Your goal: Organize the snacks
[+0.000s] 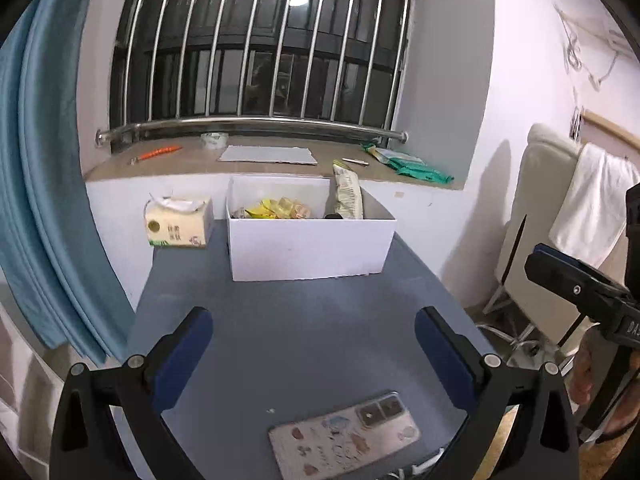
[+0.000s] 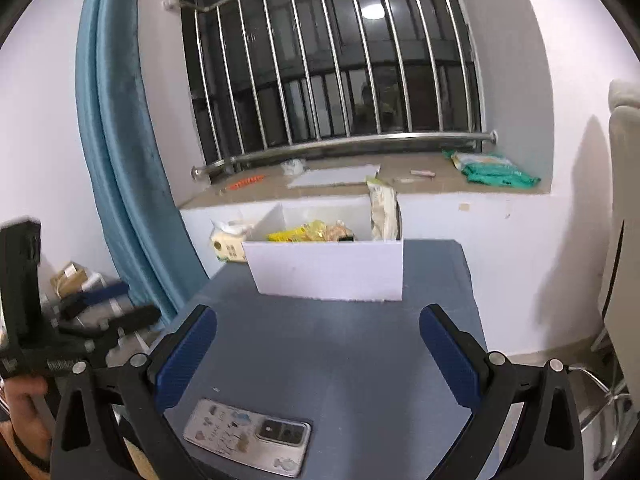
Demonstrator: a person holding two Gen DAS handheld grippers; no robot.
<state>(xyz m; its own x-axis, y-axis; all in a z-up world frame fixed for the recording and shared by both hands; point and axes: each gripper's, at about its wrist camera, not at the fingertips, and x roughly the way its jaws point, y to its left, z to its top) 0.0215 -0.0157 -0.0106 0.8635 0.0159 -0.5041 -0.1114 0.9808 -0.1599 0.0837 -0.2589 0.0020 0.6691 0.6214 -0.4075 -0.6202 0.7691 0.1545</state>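
A white open box (image 1: 312, 248) stands at the far end of the blue-grey table (image 1: 256, 312). Yellow snack packets (image 1: 276, 208) lie inside it, and a tall pale bag (image 1: 348, 194) stands upright in its right corner. My left gripper (image 1: 314, 340) hovers over the table's near half, open, with nothing between its blue pads. In the right wrist view the same box (image 2: 328, 272) with its snacks (image 2: 308, 232) and bag (image 2: 382, 210) lies ahead. My right gripper (image 2: 318, 344) is open and holds nothing.
A phone (image 1: 344, 436) (image 2: 248, 436) lies face down at the table's near edge. A tissue pack (image 1: 178, 222) sits left of the box. The windowsill holds a green packet (image 1: 412, 164), a paper sheet (image 1: 268, 155) and a tape roll (image 1: 214, 140). A blue curtain (image 1: 44, 200) hangs left.
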